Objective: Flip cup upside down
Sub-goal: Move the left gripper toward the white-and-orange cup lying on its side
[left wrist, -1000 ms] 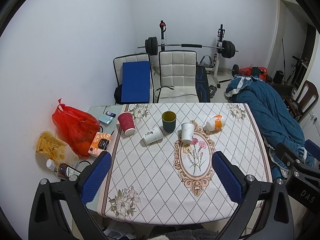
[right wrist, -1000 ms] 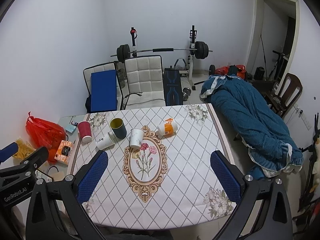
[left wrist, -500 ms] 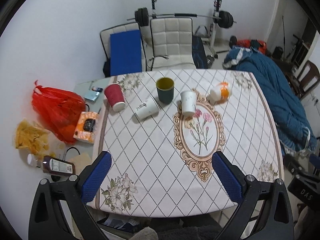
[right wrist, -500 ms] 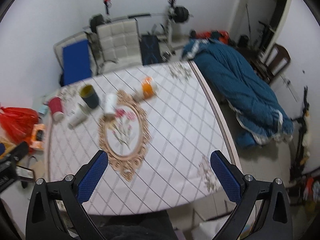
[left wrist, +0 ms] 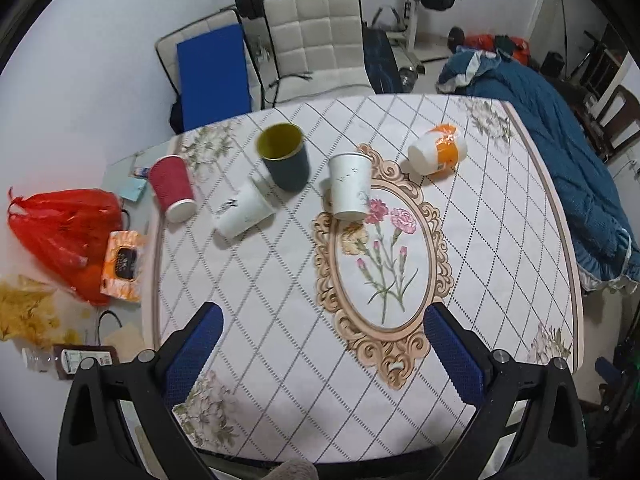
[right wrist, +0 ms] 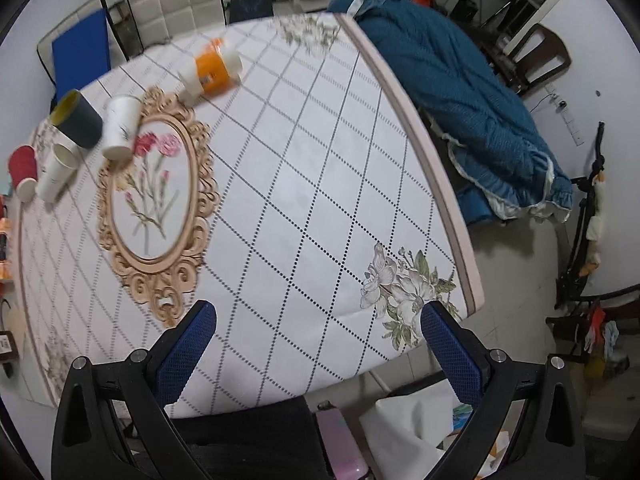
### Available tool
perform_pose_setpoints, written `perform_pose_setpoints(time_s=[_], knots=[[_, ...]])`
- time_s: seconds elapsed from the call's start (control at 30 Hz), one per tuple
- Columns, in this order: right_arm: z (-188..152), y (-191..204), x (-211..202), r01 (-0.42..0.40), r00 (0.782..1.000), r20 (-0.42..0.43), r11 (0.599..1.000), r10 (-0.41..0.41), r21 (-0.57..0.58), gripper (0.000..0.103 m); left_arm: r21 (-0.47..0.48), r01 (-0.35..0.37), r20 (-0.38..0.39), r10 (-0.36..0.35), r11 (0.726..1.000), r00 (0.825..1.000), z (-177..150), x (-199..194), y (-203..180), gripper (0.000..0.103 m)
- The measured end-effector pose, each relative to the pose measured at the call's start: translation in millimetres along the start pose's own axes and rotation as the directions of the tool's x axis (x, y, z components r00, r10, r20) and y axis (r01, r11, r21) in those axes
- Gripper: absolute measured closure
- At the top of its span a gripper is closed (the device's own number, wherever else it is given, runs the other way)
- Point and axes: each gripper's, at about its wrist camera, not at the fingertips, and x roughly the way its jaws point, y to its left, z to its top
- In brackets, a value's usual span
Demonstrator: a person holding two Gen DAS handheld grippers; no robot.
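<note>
The only cup standing mouth-up is the dark cup (left wrist: 285, 159) with the yellow inside, at the far left part of the table (left wrist: 500, 240), so I take it for the one to flip. Its long axis is upright, rim to the ceiling. A white cup (left wrist: 349, 186) stands bottom-up just to its right, another white one (left wrist: 243, 213) lies on its side just in front of it, a red cup (left wrist: 173, 188) stands inverted further left, and an orange cup (left wrist: 438, 150) lies tipped well to the right.

The left gripper (left wrist: 320, 350) hangs over the near edge, jaws spread wide and empty; the dark cup lies ahead and slightly left of its gap. The right gripper (right wrist: 318, 346), also spread and empty, sits over the near right corner, with the dark cup (right wrist: 78, 124) far off to its left. The left looks the nearer.
</note>
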Motion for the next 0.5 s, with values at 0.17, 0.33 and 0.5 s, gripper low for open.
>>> perform_pose_setpoints(time_s=[0.17, 0.33, 0.5], knots=[[21, -8, 45, -0.019, 0.997, -0.076, 1.000, 0.017, -0.022, 0.000, 0.017, -0.005, -0.067, 0.007, 1.000, 0.998, 33, 45, -36, 0.000], [50, -13, 90, -0.039, 0.990, -0.137, 0.998, 0.031, -0.057, 0.000, 0.038, -0.003, -0.106, 0.007, 0.999, 0.994, 66, 85, -67, 0.000], [81, -15, 122, -0.045, 0.985, -0.167, 0.995, 0.030, -0.086, 0.000, 0.063, -0.004, -0.125, 0.012, 0.998, 0.992, 102, 118, -95, 0.000]])
